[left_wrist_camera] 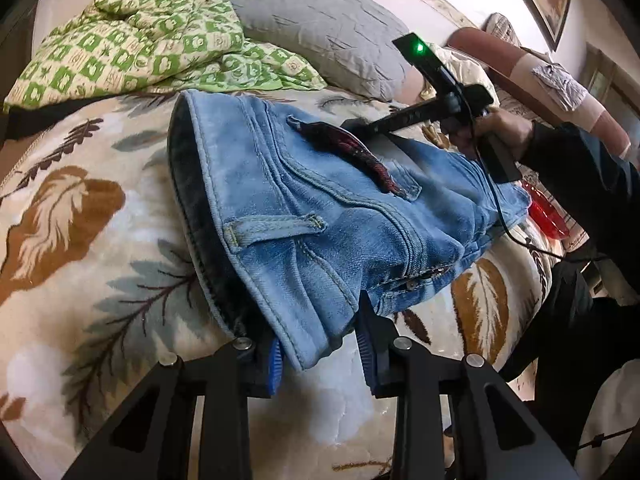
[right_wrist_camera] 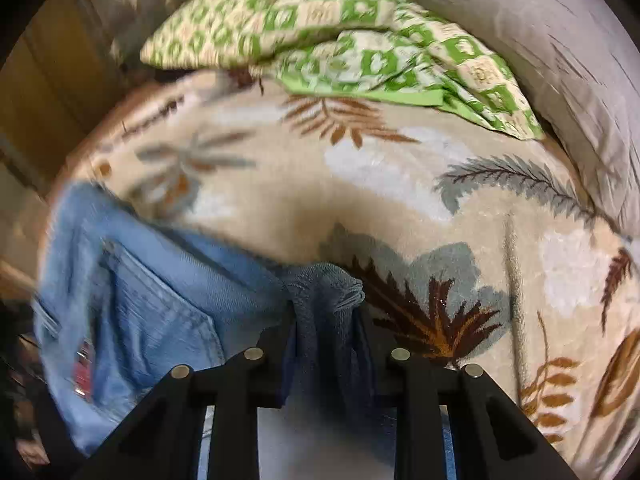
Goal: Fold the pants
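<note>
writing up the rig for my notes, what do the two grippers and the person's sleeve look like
The left gripper has black angular finger arms with silver bolts and ribbed blue pads. The right gripper has a black body and handle, translucent red fingers, a green indicator light and a thin black cable. The person's sleeve is dark.

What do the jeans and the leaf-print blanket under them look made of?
Jeans: faded light-blue denim, going by the twill weave, contrast-stitched seams, belt loop and metal rivets. Leaf-print blanket: looks like soft plush fleece, with a fuzzy matte nap; the exact fibre can't be told.
</note>
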The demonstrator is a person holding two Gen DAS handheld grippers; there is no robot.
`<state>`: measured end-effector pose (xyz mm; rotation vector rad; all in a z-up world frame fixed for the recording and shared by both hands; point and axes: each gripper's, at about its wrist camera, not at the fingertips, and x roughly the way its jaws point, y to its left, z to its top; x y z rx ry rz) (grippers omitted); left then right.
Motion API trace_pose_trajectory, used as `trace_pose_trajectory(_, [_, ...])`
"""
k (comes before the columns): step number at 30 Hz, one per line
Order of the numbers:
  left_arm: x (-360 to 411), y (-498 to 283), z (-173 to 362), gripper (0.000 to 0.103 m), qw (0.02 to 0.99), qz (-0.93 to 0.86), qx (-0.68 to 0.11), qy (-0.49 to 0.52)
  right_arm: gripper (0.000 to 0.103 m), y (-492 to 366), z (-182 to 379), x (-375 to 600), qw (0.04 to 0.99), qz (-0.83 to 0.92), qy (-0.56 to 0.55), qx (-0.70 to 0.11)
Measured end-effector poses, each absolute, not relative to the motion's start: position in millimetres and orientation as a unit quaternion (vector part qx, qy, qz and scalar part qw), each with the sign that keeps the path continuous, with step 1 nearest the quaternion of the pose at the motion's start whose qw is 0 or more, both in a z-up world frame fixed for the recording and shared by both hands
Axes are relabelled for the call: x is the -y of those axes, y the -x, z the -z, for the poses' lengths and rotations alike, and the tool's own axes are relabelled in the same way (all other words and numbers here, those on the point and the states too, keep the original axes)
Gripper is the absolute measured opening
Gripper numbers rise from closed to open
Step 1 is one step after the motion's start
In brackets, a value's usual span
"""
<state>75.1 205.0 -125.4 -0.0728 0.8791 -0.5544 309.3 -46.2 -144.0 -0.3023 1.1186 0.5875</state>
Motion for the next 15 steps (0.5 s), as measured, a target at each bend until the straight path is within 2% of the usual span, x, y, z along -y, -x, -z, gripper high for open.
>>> trace_pose_trajectory(3, [-205.1,-77.5,126.5,0.034,0.866,0.264,-0.422,0.041,0.027,-304.9,149.4,43.5,0.800,-0.262,0.138,-0.521])
trace_pose_trajectory(4, [-204.6,-77.6,126.1,0.040,0.866,0.262,-0.424,0.041,0.032,-303.3,149.0,45.1,0.800,-0.262,0.135,-0.522])
trace_pose_trajectory(6, [-205.2,-76.5,122.8,0.050,0.866,0.258,-0.427,0.043,0.057,-302.3,144.5,51.5,0.803,-0.256,0.136,-0.520])
trace_pose_trajectory(7, [-205.4,-73.6,118.4,0.063,0.867,0.254,-0.428,0.035,0.073,-304.8,142.3,53.2,0.807,-0.242,0.139,-0.520])
trace_pose_trajectory(9, [-208.4,-67.4,106.5,0.082,0.878,0.225,-0.422,0.011,0.074,-304.8,128.9,66.0,0.820,-0.236,0.116,-0.508])
trace_pose_trajectory(12, [-214.9,-61.6,80.8,0.089,0.893,0.197,-0.404,-0.002,0.079,-280.3,97.2,99.1,0.849,-0.239,0.055,-0.468])
trace_pose_trajectory(15, [-216.1,-71.8,56.2,0.103,0.895,0.180,-0.408,0.016,0.089,-235.3,74.6,130.0,0.877,-0.223,0.027,-0.424])
